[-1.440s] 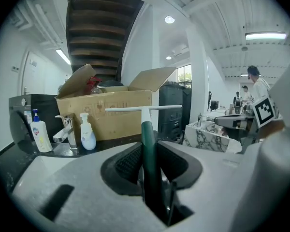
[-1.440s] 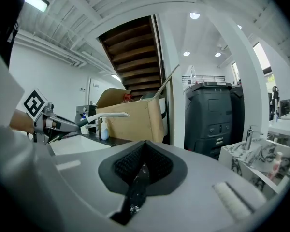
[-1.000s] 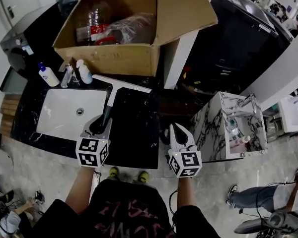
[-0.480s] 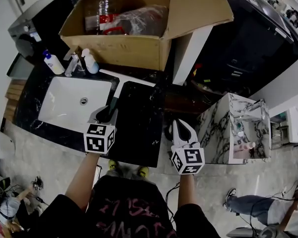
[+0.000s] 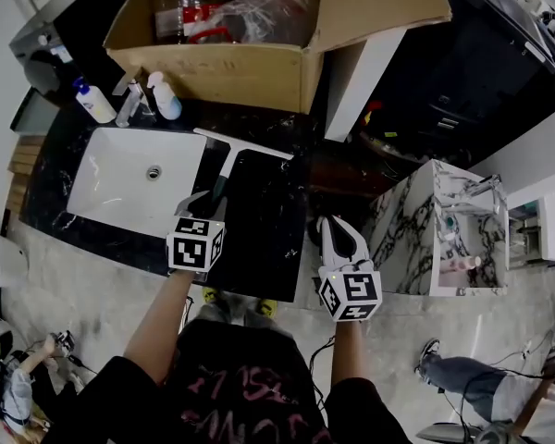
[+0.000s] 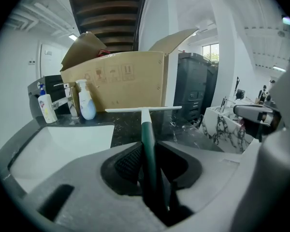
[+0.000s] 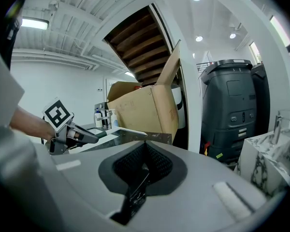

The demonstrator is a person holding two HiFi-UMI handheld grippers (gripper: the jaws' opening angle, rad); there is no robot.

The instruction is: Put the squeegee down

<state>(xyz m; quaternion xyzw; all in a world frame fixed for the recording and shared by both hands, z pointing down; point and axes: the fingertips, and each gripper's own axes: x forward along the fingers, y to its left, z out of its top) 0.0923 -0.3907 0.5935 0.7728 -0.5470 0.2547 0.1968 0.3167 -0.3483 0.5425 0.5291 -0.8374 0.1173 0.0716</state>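
The squeegee has a dark green handle and a white blade. My left gripper is shut on its handle. The blade points away from me, low over the black marble counter, just right of the white sink. Whether the blade touches the counter I cannot tell. My right gripper hangs past the counter's right edge, jaws shut with nothing between them.
A big open cardboard box stands behind the counter. Two bottles and a faucet sit behind the sink. A marble-patterned cabinet stands to the right, with dark bins beyond it.
My left gripper has sunk toward the counter with the squeegee and tipped its blade downward. The right gripper has dropped a little.
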